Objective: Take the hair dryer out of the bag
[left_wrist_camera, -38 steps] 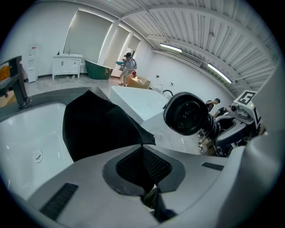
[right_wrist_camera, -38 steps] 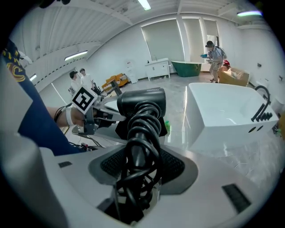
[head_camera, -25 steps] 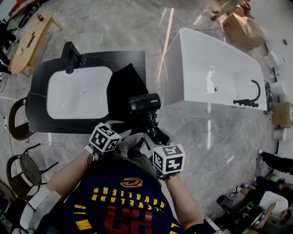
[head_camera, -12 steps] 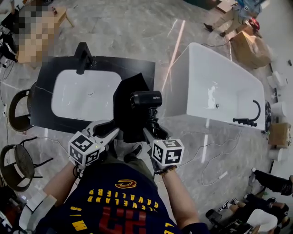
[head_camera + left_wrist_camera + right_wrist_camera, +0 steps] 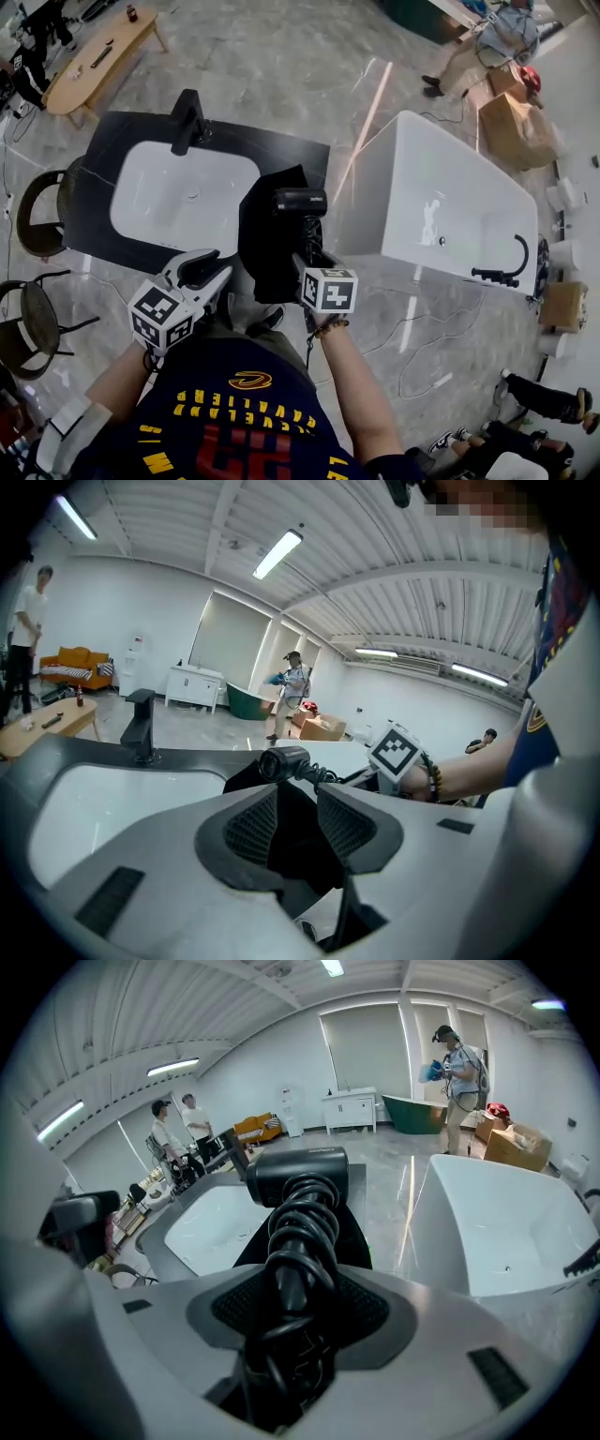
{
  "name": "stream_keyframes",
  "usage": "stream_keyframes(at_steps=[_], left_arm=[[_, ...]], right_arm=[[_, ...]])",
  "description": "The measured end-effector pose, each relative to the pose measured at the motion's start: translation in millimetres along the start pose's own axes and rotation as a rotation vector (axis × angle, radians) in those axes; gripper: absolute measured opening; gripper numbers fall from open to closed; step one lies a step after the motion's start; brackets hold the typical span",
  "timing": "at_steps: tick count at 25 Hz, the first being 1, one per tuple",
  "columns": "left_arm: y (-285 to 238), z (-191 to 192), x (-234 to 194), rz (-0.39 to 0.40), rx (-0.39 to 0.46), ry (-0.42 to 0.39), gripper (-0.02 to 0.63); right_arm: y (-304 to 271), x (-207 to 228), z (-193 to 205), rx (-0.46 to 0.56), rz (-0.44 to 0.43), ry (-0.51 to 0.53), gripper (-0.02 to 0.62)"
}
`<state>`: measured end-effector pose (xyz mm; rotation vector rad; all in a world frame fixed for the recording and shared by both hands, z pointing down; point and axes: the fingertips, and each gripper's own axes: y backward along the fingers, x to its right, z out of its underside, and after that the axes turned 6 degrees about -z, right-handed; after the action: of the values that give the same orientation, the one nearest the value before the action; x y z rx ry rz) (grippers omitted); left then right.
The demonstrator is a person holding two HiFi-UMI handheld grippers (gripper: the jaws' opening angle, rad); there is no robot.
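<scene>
My right gripper (image 5: pixel 307 262) is shut on the handle of the black hair dryer (image 5: pixel 300 202), which has its coiled cord wound around it. The dryer (image 5: pixel 298 1174) stands up out of the jaws, above the black bag (image 5: pixel 265 234). The bag (image 5: pixel 354 1234) lies slack on the right end of the black sink counter (image 5: pixel 98 178). My left gripper (image 5: pixel 210 266) is open, left of the bag and apart from it. In the left gripper view the dryer (image 5: pixel 283 762) and the bag (image 5: pixel 246 774) show beyond the left gripper (image 5: pixel 295 822), with nothing between the pads.
A black faucet (image 5: pixel 187 122) stands at the white basin's far rim. A white bathtub (image 5: pixel 450 202) stands to the right. Two dark chairs (image 5: pixel 37 216) are at the left. A wooden table (image 5: pixel 94 58) and cardboard boxes (image 5: pixel 511 131) stand farther off. Cables run across the floor.
My left gripper has drawn back from the bag, to the left and toward my body, still open. The right gripper keeps its hold on the dryer and has shifted slightly over the bag.
</scene>
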<state>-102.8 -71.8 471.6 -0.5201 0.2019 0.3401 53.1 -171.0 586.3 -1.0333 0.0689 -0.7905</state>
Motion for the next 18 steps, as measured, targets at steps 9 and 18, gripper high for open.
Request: stream_keyframes(at_steps=[9, 18], left_arm=[[10.3, 9.7, -15.2, -0.044, -0.016, 0.043, 0.130], [13.0, 17.7, -23.8, -0.068, -0.023, 0.074, 0.130]], right_arm=[[-51.7, 21.4, 4.6, -0.109, 0.087, -0.022, 0.224], [-76.5, 17.4, -1.2, -0.136, 0.114, 0.003, 0.224]])
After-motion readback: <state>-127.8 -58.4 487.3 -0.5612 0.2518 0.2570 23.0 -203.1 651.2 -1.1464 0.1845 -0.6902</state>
